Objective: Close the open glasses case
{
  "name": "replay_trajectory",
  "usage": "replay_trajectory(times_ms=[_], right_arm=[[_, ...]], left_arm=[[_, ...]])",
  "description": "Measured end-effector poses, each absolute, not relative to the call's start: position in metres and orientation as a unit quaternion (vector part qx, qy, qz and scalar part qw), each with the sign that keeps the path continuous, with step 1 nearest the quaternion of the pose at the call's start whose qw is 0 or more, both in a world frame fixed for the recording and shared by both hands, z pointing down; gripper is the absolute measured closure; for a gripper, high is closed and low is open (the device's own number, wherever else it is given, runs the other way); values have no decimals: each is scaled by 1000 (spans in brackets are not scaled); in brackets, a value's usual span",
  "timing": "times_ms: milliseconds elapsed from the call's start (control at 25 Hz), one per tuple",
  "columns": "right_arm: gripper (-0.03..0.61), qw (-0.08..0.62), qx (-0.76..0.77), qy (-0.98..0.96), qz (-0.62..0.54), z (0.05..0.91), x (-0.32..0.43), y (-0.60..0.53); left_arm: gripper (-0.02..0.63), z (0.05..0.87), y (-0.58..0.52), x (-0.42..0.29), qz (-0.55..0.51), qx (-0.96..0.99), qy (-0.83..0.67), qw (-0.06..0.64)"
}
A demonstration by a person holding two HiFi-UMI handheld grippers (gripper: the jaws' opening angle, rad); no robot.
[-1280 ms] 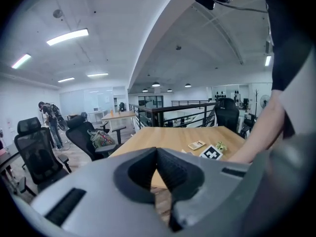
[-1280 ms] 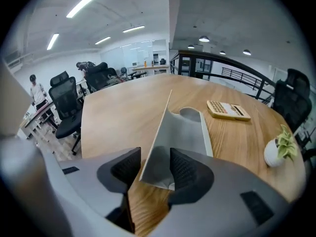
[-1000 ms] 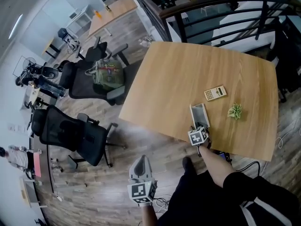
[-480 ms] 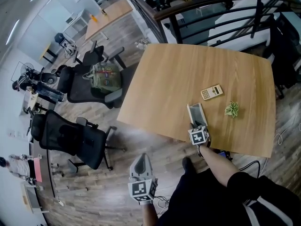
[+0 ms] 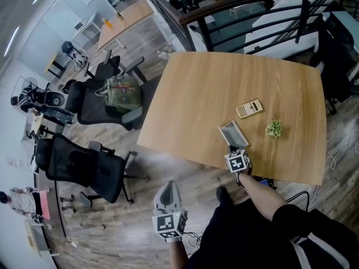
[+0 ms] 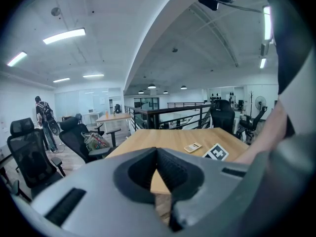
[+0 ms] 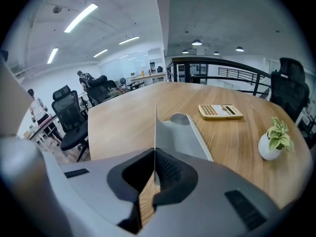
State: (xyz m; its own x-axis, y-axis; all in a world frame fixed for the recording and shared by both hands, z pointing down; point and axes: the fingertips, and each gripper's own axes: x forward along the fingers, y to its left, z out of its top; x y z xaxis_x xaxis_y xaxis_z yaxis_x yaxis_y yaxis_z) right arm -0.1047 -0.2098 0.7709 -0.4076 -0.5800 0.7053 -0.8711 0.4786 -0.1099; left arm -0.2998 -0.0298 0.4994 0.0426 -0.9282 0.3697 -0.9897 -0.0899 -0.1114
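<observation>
At the near edge of the bench (image 5: 185, 94), the right hand-held gripper (image 7: 155, 154) has its jaws pressed together. They have just been closing, and a thin grey flap of the glasses case (image 7: 181, 138) is pinched between them. From the right gripper view the flap shows edge-on as a fine line rising out of the jaws. The rest of the case, pale grey with a rounded notch at its far end, lies on the wood just beyond the jaws and a little to their right. It stretches away from the gripper toward the middle of the bench, and the case is open.

Past the far end of the case lies a cream calculator (image 7: 220, 111), apart from it. A small potted plant (image 7: 274, 141) stands off to the right, near the case but not touching it.

The left hand-held gripper (image 6: 157, 154) hangs low over the wooden floor (image 5: 140, 217), well apart from the bench and the case. Its jaw tips meet with nothing between them. Black office chairs (image 5: 84, 161) stand on the floor to the left of the bench, and a dark railing (image 5: 252, 4) runs behind it.
</observation>
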Motion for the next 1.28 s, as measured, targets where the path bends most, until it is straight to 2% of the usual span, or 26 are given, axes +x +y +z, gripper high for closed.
replay_trajectory(times_ms=[360,600,760,960,1280], right_arm=[[561,229,431,-794,362,771,-106,-212],[560,111,394,-755,512,771,-96,-213],[560,4,353,-706,614,770,-89,-215],[554,-92,317,-652,683,777,-74,-218],[548,-134,298,-607,725,779,-69,-221]], left_arm=[[615,501,-35,-297,174,719,-667,89],[615,499,-39,-296,174,719,-667,81],[615,500,-39,-297,177,717,-669,83],[615,500,-41,-296,178,716,-670,82],[615,501,-42,-294,181,716,-669,85]])
